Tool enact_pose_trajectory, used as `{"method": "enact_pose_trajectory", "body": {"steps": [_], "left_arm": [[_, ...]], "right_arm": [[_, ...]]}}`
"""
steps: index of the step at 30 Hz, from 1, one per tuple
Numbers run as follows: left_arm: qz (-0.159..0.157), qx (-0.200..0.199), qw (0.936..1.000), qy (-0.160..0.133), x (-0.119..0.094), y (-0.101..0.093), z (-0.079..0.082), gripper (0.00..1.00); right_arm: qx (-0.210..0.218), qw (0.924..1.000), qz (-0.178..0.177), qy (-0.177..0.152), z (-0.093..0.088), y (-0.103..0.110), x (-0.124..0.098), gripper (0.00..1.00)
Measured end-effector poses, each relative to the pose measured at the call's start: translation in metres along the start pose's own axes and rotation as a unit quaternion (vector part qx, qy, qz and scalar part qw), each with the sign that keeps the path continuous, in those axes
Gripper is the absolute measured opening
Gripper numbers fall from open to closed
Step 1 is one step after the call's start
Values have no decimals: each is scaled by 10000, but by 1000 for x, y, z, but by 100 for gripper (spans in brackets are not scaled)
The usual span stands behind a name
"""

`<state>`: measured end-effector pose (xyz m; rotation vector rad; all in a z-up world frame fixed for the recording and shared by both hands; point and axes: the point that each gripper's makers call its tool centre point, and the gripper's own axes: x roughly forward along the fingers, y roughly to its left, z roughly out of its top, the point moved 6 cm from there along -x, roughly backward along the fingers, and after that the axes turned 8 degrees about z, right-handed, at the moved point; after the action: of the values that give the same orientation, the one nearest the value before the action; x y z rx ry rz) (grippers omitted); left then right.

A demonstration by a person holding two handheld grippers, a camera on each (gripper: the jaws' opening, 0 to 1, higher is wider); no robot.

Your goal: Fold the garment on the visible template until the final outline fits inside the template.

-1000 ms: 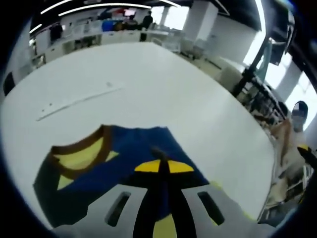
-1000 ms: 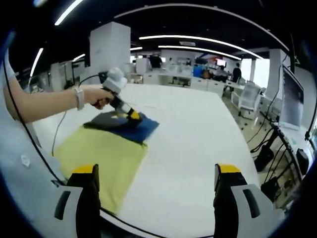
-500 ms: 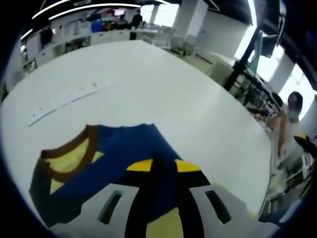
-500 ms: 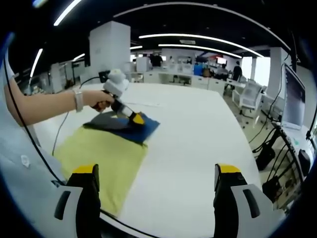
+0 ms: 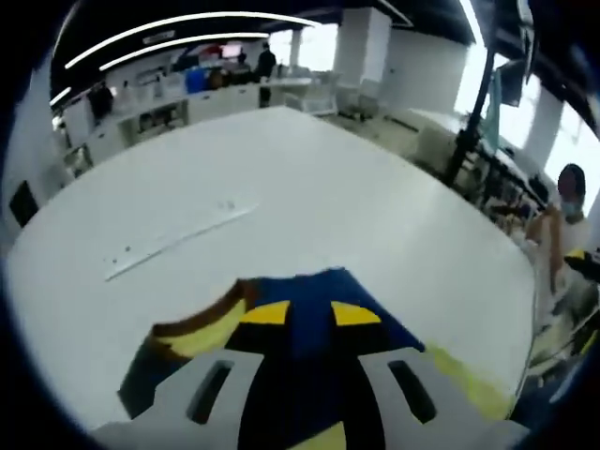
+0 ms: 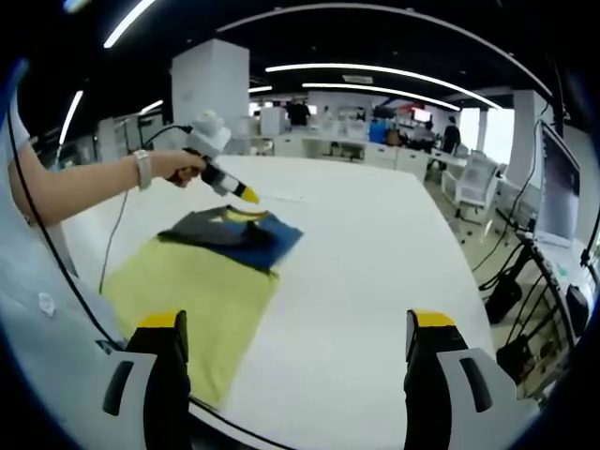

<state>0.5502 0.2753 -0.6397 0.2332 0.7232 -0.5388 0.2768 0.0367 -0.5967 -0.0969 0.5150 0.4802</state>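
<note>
A folded dark blue garment (image 6: 236, 234) with a brown collar and yellow patches lies at the far end of the yellow template (image 6: 192, 295) on the white table. In the left gripper view the garment (image 5: 309, 291) sits just below and ahead of my left gripper (image 5: 310, 314), whose yellow-tipped jaws stand apart with nothing between them. In the right gripper view the left gripper (image 6: 246, 195) hangs in the air above the garment's far side, held by a person's hand. My right gripper (image 6: 298, 323) is wide open near the table's front edge, well short of the template.
A thin white strip (image 5: 178, 242) lies on the table beyond the garment. A cable (image 6: 114, 246) trails from the left gripper across the table's left side. Office desks and people stand at the back, and chairs and stands (image 6: 469, 192) line the right edge.
My left gripper has opened, let go of the garment and lifted up and back from it. The garment stays folded on the template. My right gripper has not moved.
</note>
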Motion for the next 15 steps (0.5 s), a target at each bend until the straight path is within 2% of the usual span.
{"method": "enact_pose_trajectory", "body": {"steps": [4, 7, 9, 13, 15], "left_arm": [[-63, 95, 9999, 39, -1, 2, -10, 12], [-268, 192, 9993, 159, -2, -2, -20, 11], [-327, 493, 9980, 222, -2, -3, -26, 12], [-339, 704, 9962, 375, -2, -4, -34, 12], [-409, 994, 9938, 296, -2, -5, -34, 12]], "right_arm": [[32, 10000, -32, -8, -1, -3, 0, 95], [44, 10000, -53, 1, -1, -4, 0, 95], [50, 10000, -57, 10, -2, -4, 0, 95], [86, 9999, -53, 44, -3, -5, 2, 95], [98, 9999, -46, 29, -2, -4, 2, 95]]}}
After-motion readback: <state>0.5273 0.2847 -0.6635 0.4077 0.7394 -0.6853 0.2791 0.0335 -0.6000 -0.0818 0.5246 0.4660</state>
